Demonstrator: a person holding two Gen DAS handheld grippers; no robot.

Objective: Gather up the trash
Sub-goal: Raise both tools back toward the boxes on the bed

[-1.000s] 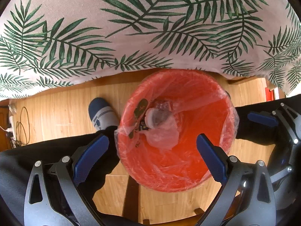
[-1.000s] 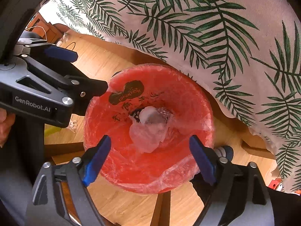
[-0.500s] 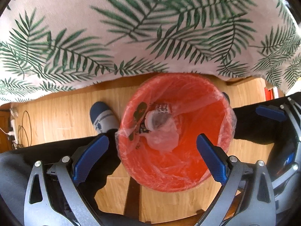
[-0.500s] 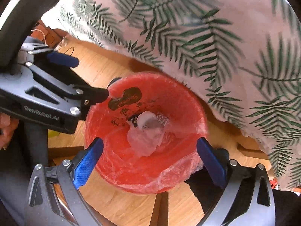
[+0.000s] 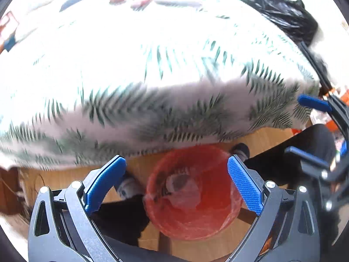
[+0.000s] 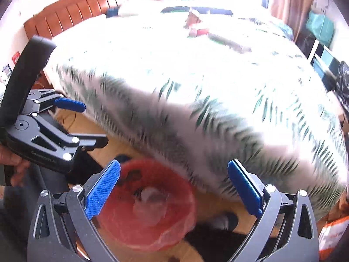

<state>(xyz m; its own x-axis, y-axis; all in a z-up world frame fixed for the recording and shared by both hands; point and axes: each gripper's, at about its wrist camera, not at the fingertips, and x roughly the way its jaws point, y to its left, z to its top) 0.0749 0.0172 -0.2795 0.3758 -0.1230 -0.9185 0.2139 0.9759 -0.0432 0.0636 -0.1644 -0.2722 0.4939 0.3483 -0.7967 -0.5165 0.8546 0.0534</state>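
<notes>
A red bin (image 5: 192,207) lined with clear plastic stands on the wood floor beside the bed; it also shows in the right wrist view (image 6: 148,209). Clear plastic trash (image 5: 183,187) lies inside it. My left gripper (image 5: 176,183) is open and empty, high above the bin. My right gripper (image 6: 174,187) is open and empty, also above the bin. Small blurred items (image 6: 196,28) lie far back on the bed; I cannot tell what they are.
The bed with a palm-leaf cover (image 5: 152,76) fills the view ahead. A black bag (image 5: 285,15) sits at its far right. The person's dark trousers (image 5: 122,214) and socked feet (image 5: 128,187) flank the bin. An orange headboard (image 6: 72,15) is at far left.
Both grippers have risen and tilted up from the bin, so the bed top has come into view. The bin looks smaller and lower. Both stay open and empty.
</notes>
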